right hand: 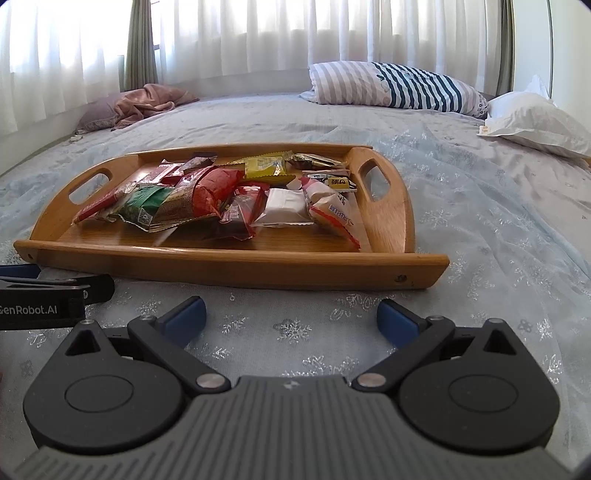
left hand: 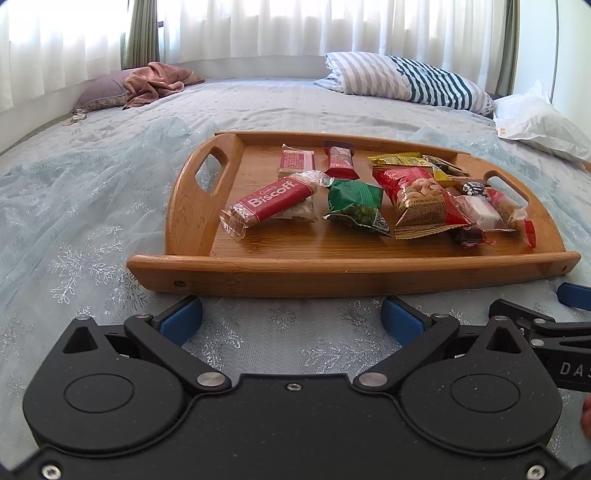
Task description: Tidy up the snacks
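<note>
A wooden tray [left hand: 332, 273] with two cut-out handles sits on the bed and holds several snack packets. Among them are a red Biscoff pack [left hand: 275, 201], a green pea bag [left hand: 356, 205], a red nut bag [left hand: 419, 201] and yellow sachets [left hand: 400, 159]. In the right wrist view the tray [right hand: 236, 267] shows the same pile, with a white wrapped snack [right hand: 284, 206] and a red-and-white packet [right hand: 332, 212] at its right. My left gripper [left hand: 291, 319] is open and empty just short of the tray's near rim. My right gripper [right hand: 291, 319] is open and empty, also in front of the rim.
The tray rests on a pale blue snowflake bedspread [left hand: 92, 206]. A striped pillow [left hand: 417, 79] and a white pillow [left hand: 543, 125] lie at the back right. A pink cloth [left hand: 155, 83] lies at the back left. White curtains [left hand: 258, 26] hang behind the bed.
</note>
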A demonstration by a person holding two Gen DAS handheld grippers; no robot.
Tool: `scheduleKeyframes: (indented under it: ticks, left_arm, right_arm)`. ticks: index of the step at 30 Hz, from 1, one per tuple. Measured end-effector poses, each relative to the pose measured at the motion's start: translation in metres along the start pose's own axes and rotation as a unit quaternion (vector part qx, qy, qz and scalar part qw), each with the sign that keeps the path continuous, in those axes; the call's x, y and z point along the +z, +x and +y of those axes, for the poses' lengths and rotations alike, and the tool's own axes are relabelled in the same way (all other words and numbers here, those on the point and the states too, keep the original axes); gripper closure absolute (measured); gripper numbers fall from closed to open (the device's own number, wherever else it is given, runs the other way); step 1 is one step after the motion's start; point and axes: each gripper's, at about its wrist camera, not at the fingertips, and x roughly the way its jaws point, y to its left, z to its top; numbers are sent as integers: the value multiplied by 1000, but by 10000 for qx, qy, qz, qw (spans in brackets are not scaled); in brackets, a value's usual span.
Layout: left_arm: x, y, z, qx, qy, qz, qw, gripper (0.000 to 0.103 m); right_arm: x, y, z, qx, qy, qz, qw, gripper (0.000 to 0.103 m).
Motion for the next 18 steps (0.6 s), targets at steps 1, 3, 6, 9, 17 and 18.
scheduleKeyframes:
  ticks: [1,3,6,9,17,18]
  left_arm:
    - [0,0,0,0,-2,-3,10000,0]
    - [0,0,0,0,-4,-16,10000,0]
    - [0,0,0,3,-3,-23,10000,0]
    - [0,0,0,6,0,-30,10000,0]
    - [-1,-1,0,7,0,-33,10000,0]
    - [-1,-1,0,6,-1,-33,10000,0]
  right_arm:
    - [-1,-2,-1,41,20,-34,10000,0]
    - [-2,-3,-4,113,66,-72,9999,0]
    - [-1,-2,-4,117,77,-41,9999,0]
    - [0,-1,-2,63,13,-7,10000,0]
    - [0,0,0,37,-17,-21,10000,0]
    - [0,0,0,39,-15,-22,10000,0]
